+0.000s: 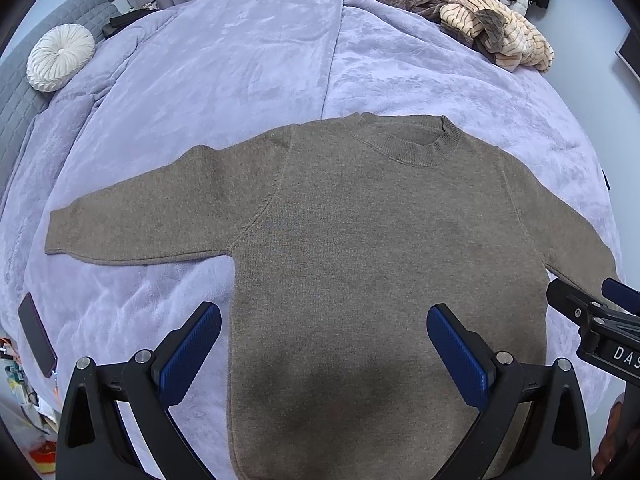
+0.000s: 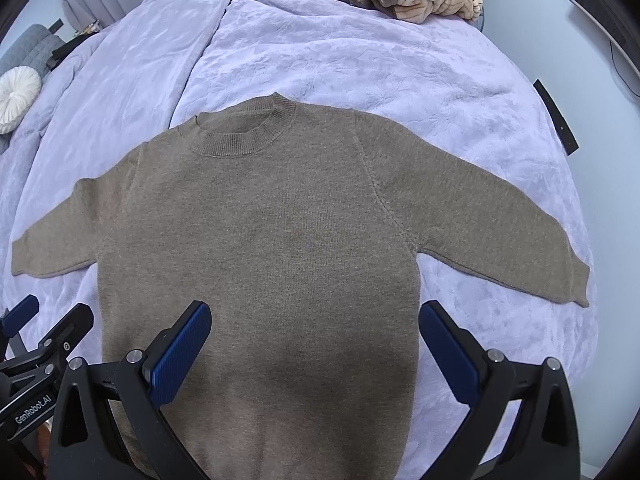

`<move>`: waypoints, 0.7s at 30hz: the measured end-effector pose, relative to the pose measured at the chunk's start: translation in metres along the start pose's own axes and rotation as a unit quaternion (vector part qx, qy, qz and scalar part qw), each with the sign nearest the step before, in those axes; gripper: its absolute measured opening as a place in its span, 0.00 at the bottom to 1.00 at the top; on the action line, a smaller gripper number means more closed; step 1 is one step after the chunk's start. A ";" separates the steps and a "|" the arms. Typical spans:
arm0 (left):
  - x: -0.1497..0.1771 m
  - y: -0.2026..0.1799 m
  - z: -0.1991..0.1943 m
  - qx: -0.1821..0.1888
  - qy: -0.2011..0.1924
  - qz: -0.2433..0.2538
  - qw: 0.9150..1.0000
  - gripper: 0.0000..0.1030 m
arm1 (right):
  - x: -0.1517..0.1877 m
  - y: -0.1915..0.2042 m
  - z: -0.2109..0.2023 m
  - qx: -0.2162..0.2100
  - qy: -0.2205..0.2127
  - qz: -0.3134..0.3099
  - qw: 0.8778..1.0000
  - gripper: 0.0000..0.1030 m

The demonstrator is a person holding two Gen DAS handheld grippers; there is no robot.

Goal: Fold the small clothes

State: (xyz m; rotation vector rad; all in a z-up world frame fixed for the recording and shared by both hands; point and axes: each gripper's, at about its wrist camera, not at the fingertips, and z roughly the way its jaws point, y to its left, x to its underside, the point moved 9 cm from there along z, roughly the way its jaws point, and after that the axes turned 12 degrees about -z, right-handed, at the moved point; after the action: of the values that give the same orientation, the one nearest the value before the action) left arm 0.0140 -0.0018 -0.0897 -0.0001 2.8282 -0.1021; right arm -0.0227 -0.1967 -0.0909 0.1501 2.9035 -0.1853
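Observation:
A small brown knit sweater (image 1: 372, 240) lies flat, face up, on a lavender blanket, collar away from me and both sleeves spread out. It also shows in the right wrist view (image 2: 260, 240). My left gripper (image 1: 324, 328) is open and empty, hovering above the sweater's lower left part. My right gripper (image 2: 316, 324) is open and empty above the lower right part. The right gripper shows at the right edge of the left wrist view (image 1: 596, 312); the left gripper shows at the left edge of the right wrist view (image 2: 44, 328).
The lavender blanket (image 1: 240, 60) covers the bed. A heap of striped and brown clothes (image 1: 472, 16) lies at the far right. A round white cushion (image 1: 60, 56) sits at the far left. A dark phone (image 1: 38, 332) lies near the left edge. A dark remote (image 2: 556, 116) lies at the right.

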 end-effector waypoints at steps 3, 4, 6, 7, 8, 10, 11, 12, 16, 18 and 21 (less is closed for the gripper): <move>0.000 0.000 -0.001 -0.001 -0.001 0.000 1.000 1.00 | 0.000 0.002 -0.001 0.000 -0.002 -0.002 1.000 1.00; 0.000 0.000 -0.001 -0.001 -0.001 0.001 1.000 1.00 | 0.000 0.002 -0.001 0.000 -0.002 -0.002 1.000 1.00; 0.000 0.001 -0.001 -0.001 -0.001 0.001 1.000 1.00 | 0.000 0.002 -0.001 0.001 -0.002 -0.003 1.000 1.00; 0.001 0.001 -0.001 -0.001 -0.001 0.001 1.000 1.00 | -0.001 0.002 -0.002 0.002 -0.003 -0.004 1.000 1.00; 0.001 0.001 -0.001 -0.001 -0.002 0.001 1.000 1.00 | -0.001 0.002 -0.002 0.004 -0.003 -0.005 1.000 1.00; 0.001 0.001 -0.001 -0.001 -0.002 0.001 1.000 1.00 | -0.001 0.003 -0.003 0.006 -0.005 -0.006 1.000 1.00; 0.000 0.001 -0.001 -0.001 -0.002 0.001 1.000 1.00 | -0.002 0.003 -0.003 0.006 -0.006 -0.007 1.000 1.00; 0.000 0.001 -0.001 -0.001 -0.002 0.001 1.000 1.00 | -0.002 0.003 -0.003 0.007 -0.006 -0.007 1.000 1.00; 0.000 0.000 -0.001 -0.001 -0.001 0.000 1.000 1.00 | -0.002 0.003 -0.003 0.007 -0.006 -0.007 1.000 1.00; 0.001 0.001 -0.001 -0.002 -0.001 0.000 1.000 1.00 | -0.001 0.002 -0.003 0.008 -0.006 -0.007 1.000 1.00; 0.001 0.000 -0.001 -0.001 -0.001 0.000 1.000 1.00 | -0.001 0.002 -0.003 0.008 -0.007 -0.007 1.000 1.00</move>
State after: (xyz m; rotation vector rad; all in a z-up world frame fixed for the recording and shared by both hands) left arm 0.0131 -0.0012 -0.0892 -0.0016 2.8263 -0.0988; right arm -0.0220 -0.1943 -0.0877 0.1300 2.8914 -0.2104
